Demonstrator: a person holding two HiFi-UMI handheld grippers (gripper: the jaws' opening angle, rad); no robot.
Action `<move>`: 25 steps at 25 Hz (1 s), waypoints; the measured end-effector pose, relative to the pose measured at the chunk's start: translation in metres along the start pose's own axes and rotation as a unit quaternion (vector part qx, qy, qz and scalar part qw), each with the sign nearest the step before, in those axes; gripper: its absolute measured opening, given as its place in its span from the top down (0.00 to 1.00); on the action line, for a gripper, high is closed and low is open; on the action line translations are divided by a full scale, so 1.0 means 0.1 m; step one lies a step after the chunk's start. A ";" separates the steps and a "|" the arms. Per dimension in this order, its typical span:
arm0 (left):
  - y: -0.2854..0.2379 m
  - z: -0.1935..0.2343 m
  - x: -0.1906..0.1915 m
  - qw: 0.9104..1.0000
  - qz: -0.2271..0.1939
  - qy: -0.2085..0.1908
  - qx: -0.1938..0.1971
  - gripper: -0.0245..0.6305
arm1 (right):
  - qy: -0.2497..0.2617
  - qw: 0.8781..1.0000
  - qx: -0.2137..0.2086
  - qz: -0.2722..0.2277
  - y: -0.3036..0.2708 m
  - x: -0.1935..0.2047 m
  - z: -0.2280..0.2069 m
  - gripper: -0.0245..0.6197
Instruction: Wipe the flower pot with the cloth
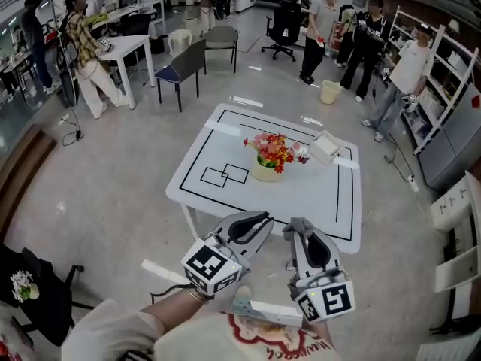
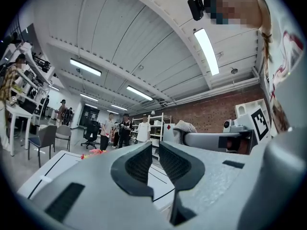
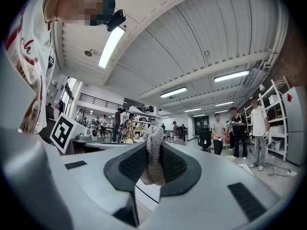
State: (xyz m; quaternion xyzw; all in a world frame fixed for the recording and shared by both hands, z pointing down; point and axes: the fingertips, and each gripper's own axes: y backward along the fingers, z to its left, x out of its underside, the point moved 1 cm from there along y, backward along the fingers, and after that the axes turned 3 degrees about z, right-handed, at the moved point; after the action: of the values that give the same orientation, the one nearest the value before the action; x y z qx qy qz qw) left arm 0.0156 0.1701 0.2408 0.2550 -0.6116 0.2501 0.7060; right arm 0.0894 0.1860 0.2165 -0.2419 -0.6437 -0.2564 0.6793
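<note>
Holding the cloth (image 3: 154, 163) pinched in the right gripper (image 3: 154, 147), the person keeps the left gripper (image 2: 155, 150) pressed together, empty. The pot (image 1: 267, 173) stands mid-worktop (image 1: 301, 198), well apart from both grippers. Wiping looks not yet begun: the approach and the whole wipe remain.

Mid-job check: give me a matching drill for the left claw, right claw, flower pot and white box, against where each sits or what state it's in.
Things:
1. left claw
2. right claw
3. flower pot
4. white box

Places or states:
A. on the table, just right of the pot
B. shut on the cloth
C. shut, nothing between
D. mid-table, holding flowers

Pairs: 1-C, 2-B, 3-D, 4-A
</note>
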 end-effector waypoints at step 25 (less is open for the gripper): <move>-1.13 0.75 0.11 0.998 -0.013 0.000 -0.065 0.89 | -0.016 0.997 -0.075 -0.009 -0.91 0.29 -1.07 0.86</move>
State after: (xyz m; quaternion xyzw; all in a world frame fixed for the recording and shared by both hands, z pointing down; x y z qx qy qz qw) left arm 0.0373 0.0363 0.2550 0.2164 -0.6230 0.2003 0.7246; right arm 0.1106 0.0458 0.2400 -0.2902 -0.6360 -0.3057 0.6464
